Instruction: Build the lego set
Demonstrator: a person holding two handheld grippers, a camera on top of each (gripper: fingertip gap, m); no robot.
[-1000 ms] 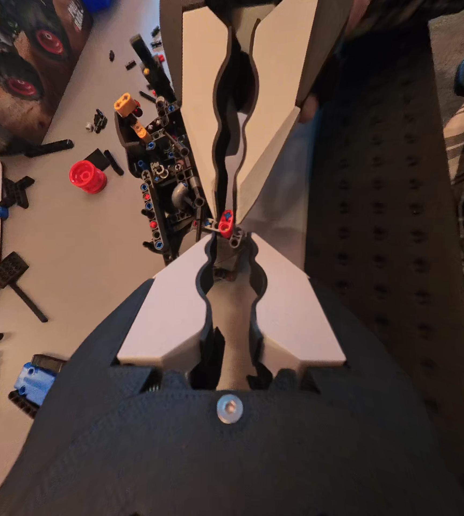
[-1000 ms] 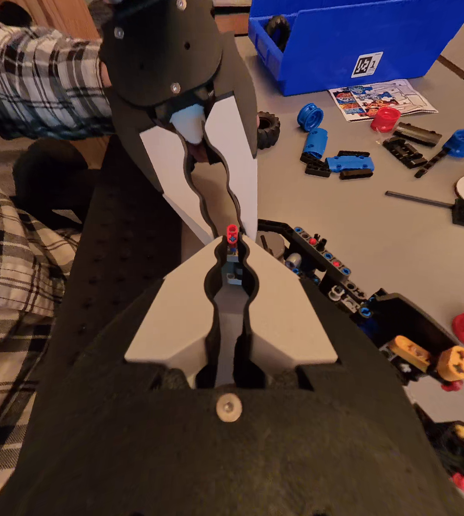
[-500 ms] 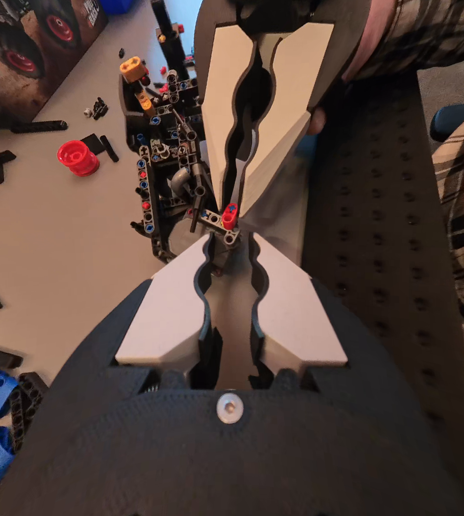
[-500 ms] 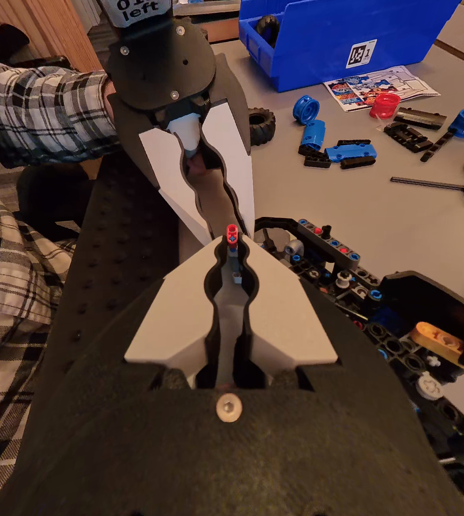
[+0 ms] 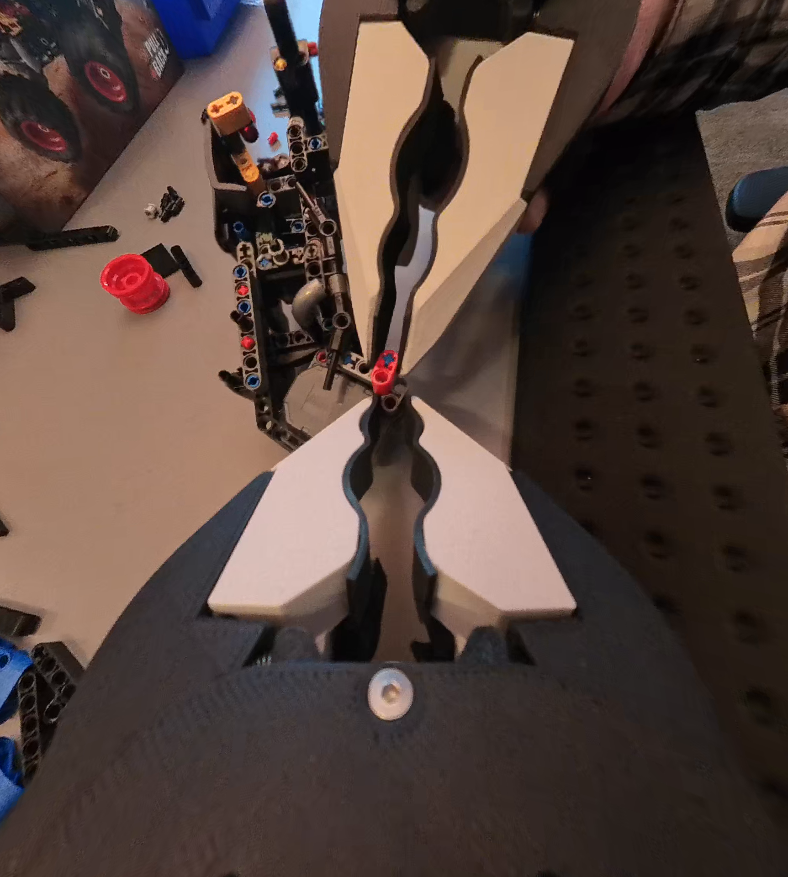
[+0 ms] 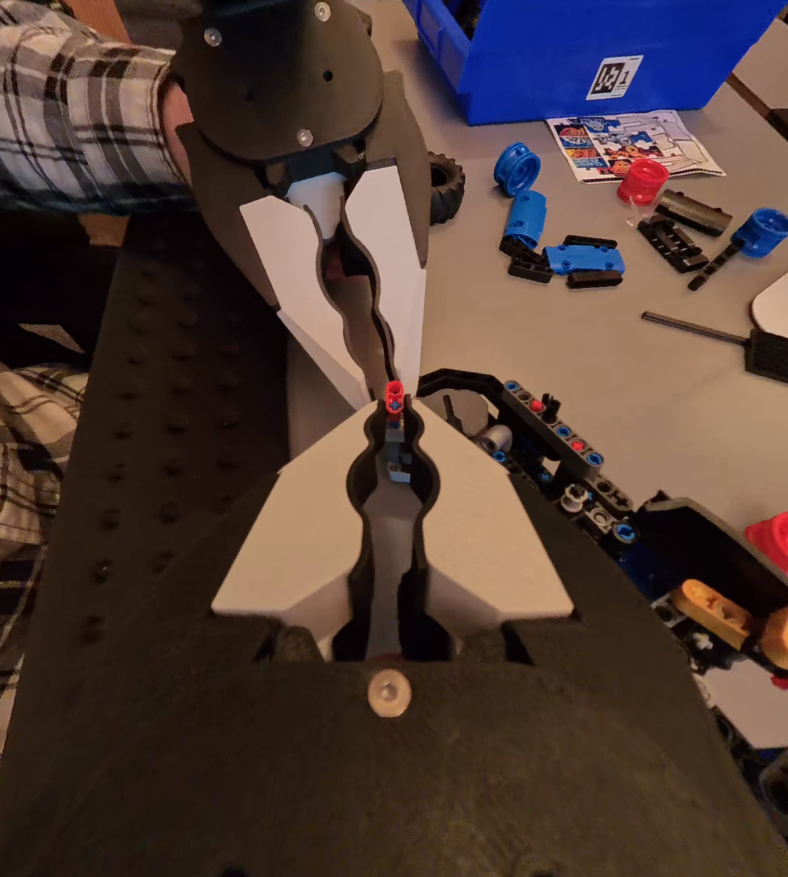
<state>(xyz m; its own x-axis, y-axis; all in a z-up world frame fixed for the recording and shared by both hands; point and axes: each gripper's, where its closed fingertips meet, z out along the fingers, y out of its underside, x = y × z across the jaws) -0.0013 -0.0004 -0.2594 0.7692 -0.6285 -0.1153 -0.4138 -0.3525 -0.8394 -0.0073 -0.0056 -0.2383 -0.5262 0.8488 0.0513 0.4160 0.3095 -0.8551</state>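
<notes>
The half-built black and grey Technic chassis (image 5: 287,284) lies on the grey table and also shows in the right wrist view (image 6: 562,455). My two grippers meet tip to tip at its near corner. My left gripper (image 5: 391,409) is shut on the end of a grey holed beam (image 5: 389,402) of the chassis. My right gripper (image 6: 394,407) is shut on a small red connector (image 6: 394,395) with a blue pin in it. The connector sits right on that beam end (image 5: 384,369). Grey and blue parts show between my right fingers.
A red wheel hub (image 5: 133,283) and the set's box (image 5: 50,104) lie left of the chassis. A blue bin (image 6: 596,47), an instruction sheet (image 6: 629,142), blue panels (image 6: 581,258), a tyre (image 6: 444,190) and loose black beams lie beyond. A black perforated board (image 5: 643,427) borders the table. Both grippers' tips are close together, under 4 cm apart.
Both grippers stay shut and tip to tip on the red connector and beam. The chassis has swung slightly nearer them, and the left view now shows more of the far table.
</notes>
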